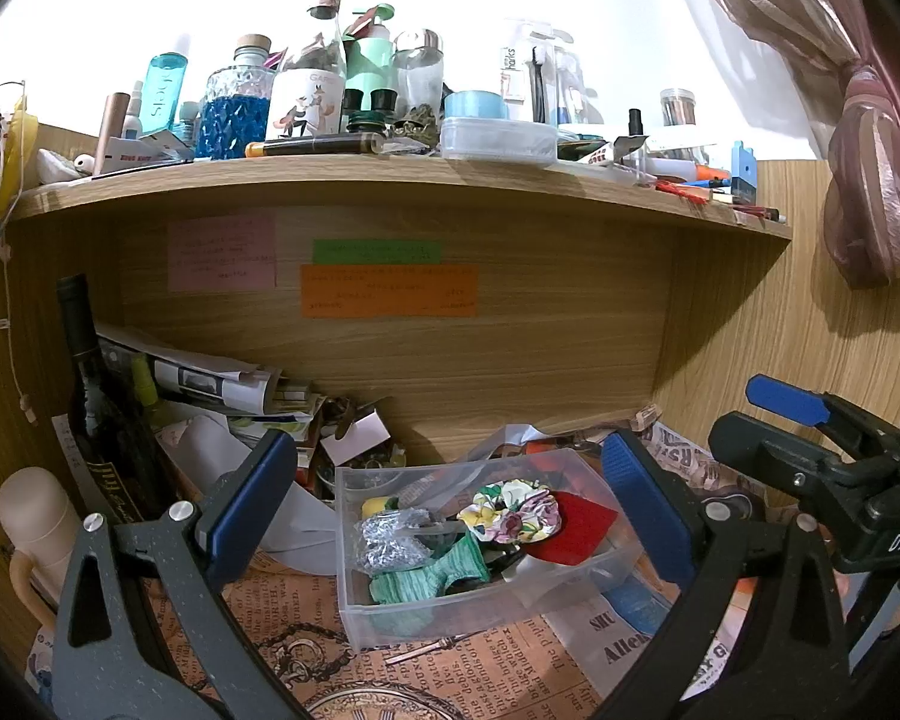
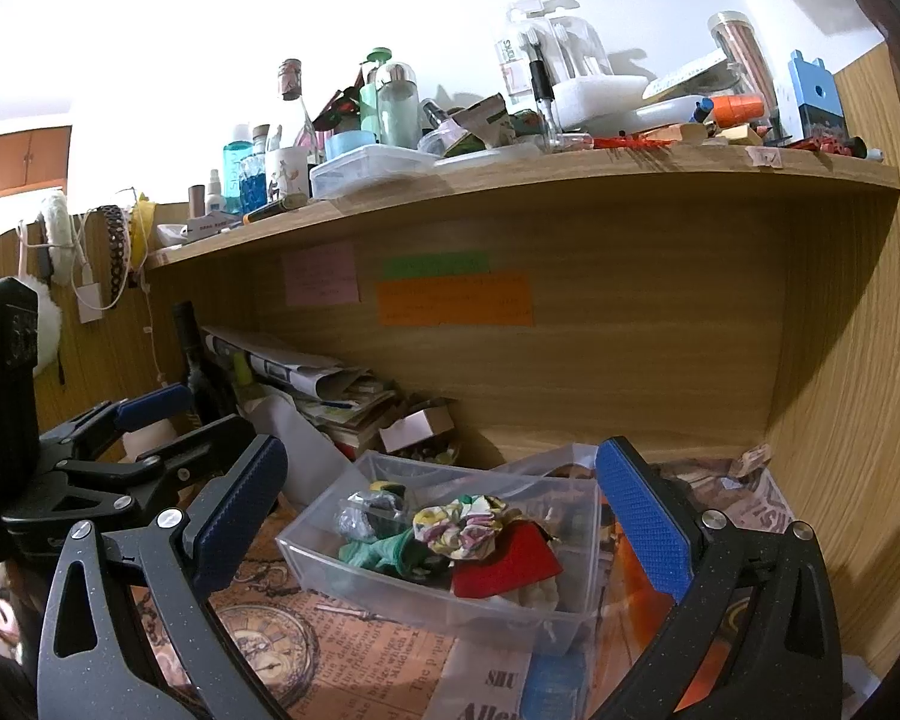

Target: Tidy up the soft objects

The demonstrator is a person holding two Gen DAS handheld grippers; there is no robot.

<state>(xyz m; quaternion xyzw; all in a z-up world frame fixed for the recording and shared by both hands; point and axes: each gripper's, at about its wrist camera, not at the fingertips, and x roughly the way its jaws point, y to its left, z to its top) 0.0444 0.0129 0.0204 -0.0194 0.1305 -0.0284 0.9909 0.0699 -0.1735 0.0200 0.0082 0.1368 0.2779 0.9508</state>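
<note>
While both grippers are held above the desk, the scene is recorded as follows.

Bin: a clear plastic bin (image 1: 390, 612) is seen at lower centre of the left wrist view, its long axis running from lower left to upper right, open side up; in the right wrist view (image 2: 342, 564) it sits at lower centre, turned corner-on.
Soft objects: a floral scrunchie (image 1: 513, 510) is piled in the middle of the bin, touching a red fabric piece (image 1: 573, 531) to its right; a green striped cloth (image 1: 432, 579) lies below it and a silver crinkled item (image 1: 390, 540) to its left.
Left gripper: the left gripper (image 1: 450, 510) is framed around the bin with its fingers spread wide, nothing held.
Right gripper: the right gripper (image 2: 444, 510) is likewise spread wide, nothing between its blue pads (image 2: 642, 522).
Surroundings: a dark wine bottle (image 1: 99, 414) stands upright at left, beside a heap of papers (image 1: 210, 384); coloured notes are stuck on the back panel under a crowded wooden shelf (image 1: 390, 180); printed newspaper-style paper (image 1: 486, 672) covers the desk.
Obstruction: each gripper is seen at the edge of the other's view, near the bin.
Hard to make out: writing on the notes is unreadable; the bin's bottom layer is hidden beneath the pile.
</note>
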